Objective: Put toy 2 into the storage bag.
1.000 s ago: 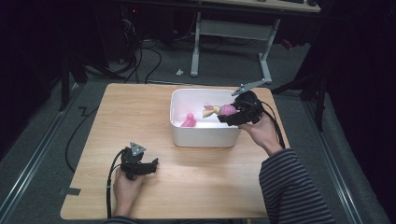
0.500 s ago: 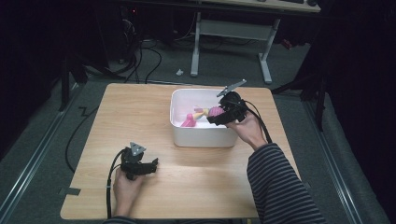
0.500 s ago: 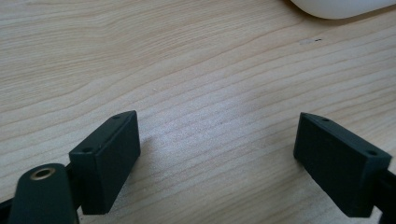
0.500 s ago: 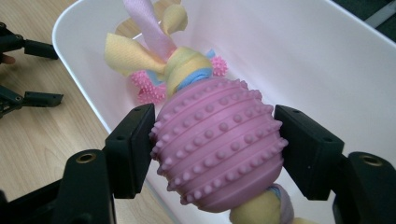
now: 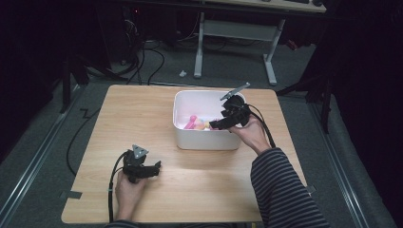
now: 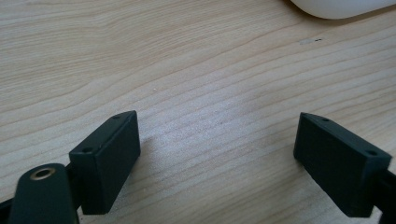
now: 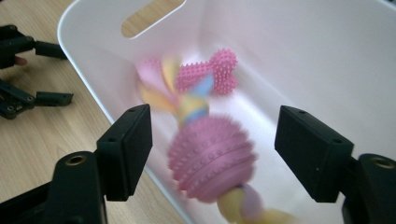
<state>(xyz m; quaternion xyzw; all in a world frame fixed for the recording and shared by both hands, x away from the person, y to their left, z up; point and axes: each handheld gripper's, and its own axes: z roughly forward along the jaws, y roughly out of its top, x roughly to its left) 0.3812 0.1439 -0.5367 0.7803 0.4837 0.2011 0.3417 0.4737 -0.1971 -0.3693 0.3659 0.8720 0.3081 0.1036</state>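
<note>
A: Where is the pink ribbed rubber ball on its pastel braided rope?

B: Inside the white plastic bin, blurred, between the right gripper's jaws, which have just been opening and stand clear of it.

A: And the left gripper?

B: Spread wide over the wooden table, holding nothing.

Motion-blurred rope toy, lower end beyond the frame edge

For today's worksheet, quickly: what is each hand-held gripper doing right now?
Left hand-held gripper: open, nothing between its jaws, over the bare table.
Right hand-held gripper: open, jaws just opening; the pink rope toy is loose over the white bin.
</note>
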